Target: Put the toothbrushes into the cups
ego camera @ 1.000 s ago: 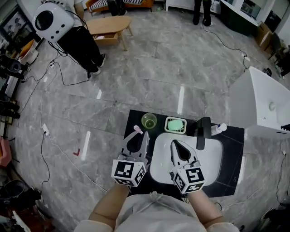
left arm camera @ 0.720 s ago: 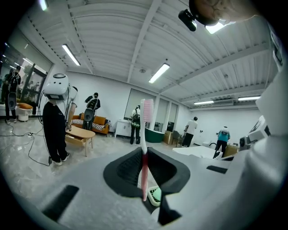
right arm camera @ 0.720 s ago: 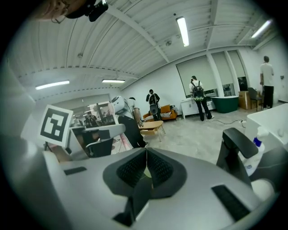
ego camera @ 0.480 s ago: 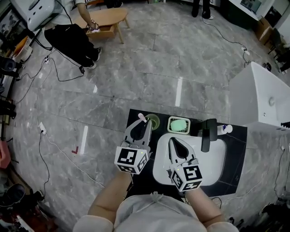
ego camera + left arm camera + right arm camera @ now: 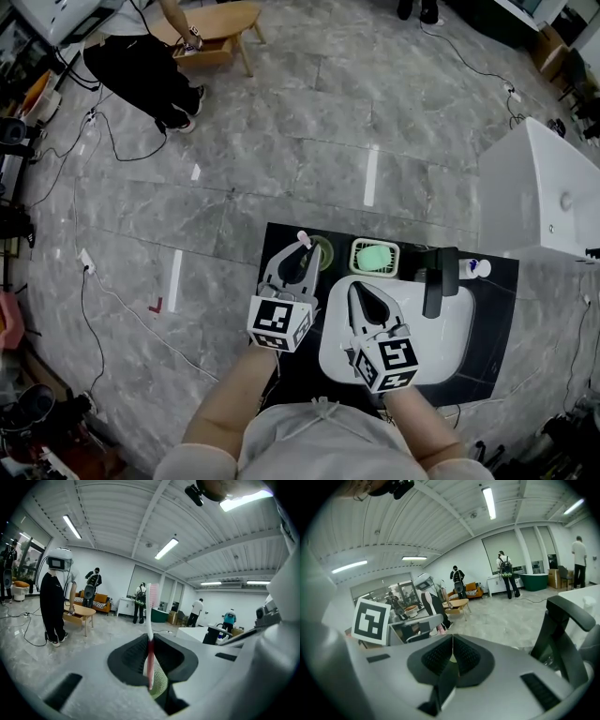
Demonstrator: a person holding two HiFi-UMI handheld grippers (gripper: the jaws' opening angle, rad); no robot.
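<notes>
Left claw [image 5: 150, 641] is clamped on a pink toothbrush [image 5: 149, 616], whose bristle head sticks out past the tips, just beside the green cup [image 5: 322, 253]. Right claw [image 5: 451, 649] is closed on nothing, above the white sink [image 5: 441, 328]. Farther back on the dark tabletop [image 5: 486, 342] sits a green soap dish [image 5: 375, 256].

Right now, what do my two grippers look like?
The left gripper and right gripper match: pale grey bodies, black ribbed jaws, each carrying a cube with black-and-white square markers at the back. You wear a pale top.
</notes>
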